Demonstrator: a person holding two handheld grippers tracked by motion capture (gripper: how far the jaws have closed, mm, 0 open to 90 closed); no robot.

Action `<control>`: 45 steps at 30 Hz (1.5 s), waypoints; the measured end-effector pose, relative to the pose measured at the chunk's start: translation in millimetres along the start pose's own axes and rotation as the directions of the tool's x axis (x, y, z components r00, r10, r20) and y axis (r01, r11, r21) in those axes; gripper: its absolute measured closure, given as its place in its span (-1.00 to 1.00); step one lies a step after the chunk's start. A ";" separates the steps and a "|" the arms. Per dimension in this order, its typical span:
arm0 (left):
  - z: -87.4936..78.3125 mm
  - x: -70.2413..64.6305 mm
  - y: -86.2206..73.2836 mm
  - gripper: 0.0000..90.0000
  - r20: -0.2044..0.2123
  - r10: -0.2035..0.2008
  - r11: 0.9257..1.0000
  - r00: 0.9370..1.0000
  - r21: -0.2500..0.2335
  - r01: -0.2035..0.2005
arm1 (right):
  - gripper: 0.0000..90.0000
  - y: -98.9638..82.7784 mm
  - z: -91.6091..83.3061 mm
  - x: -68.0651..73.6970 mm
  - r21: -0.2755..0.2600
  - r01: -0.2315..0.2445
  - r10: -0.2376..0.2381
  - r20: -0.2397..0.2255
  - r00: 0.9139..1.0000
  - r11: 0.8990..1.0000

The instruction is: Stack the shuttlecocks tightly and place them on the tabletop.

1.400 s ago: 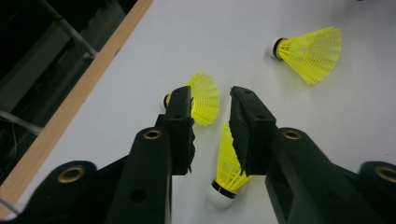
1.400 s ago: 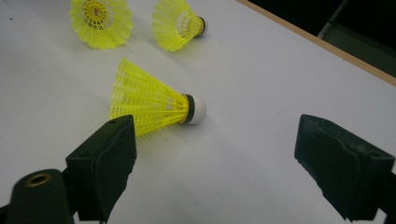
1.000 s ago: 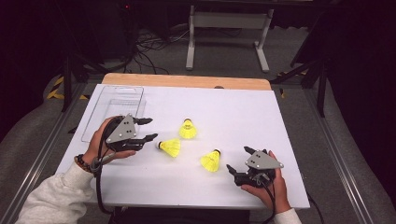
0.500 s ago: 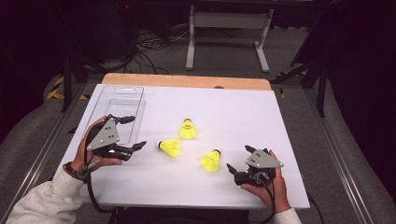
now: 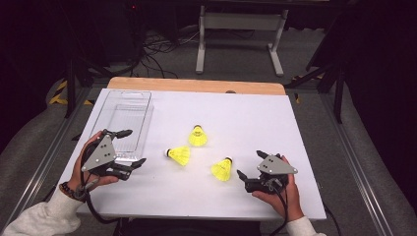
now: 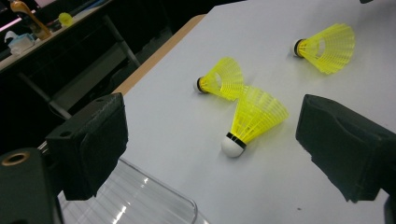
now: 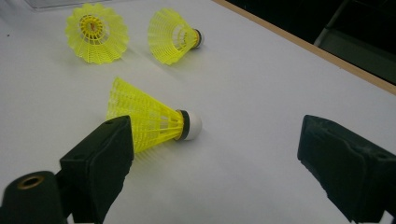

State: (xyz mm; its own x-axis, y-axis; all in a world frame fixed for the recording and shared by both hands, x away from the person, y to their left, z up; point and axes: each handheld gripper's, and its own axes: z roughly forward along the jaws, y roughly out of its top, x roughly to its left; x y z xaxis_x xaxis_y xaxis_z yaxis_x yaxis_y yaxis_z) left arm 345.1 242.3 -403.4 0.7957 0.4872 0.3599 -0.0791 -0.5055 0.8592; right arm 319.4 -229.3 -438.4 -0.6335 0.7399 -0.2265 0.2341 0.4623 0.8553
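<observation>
Cut off by the left gripper view's bottom edge: most of the clear tray point(image 6: 140, 200). Partly hidden behind a jaw in the right gripper view: the skirt of the nearest shuttlecock point(image 7: 154, 119). Too small to read: items on the far bench point(image 6: 28, 18).

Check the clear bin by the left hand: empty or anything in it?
Empty. The clear bin shows only bare walls and floor; all three yellow shuttlecocks lie outside it on the white table.
</observation>
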 end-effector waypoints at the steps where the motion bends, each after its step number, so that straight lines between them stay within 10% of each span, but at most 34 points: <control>1: -3.3 -1.4 -3.6 -0.78 -0.005 0.000 1.000 1.000 0.005 0.000 | -0.75 0.4 0.4 0.0 -0.002 -0.001 0.001 -0.002 1.000 1.000; 21: -24.9 -12.1 -41.4 -0.78 -0.008 -0.052 0.998 0.999 0.022 0.052 | -0.73 5.7 -1.0 -1.0 -0.012 0.003 -0.002 0.009 1.000 1.000; 45: -36.2 -14.5 -59.7 -0.84 0.006 -0.123 0.992 0.992 0.019 0.123 | -0.56 53.4 32.3 0.1 -0.035 0.058 -0.060 -0.060 0.996 0.998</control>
State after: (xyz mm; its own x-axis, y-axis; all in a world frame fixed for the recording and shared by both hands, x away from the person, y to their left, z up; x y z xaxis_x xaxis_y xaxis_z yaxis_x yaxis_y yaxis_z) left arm 316.5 291.2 -446.8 0.8029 0.5413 0.2497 0.0302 -0.4553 0.8898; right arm 355.7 -188.8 -407.8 -0.6898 0.6800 -0.2487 0.1714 0.4871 0.8564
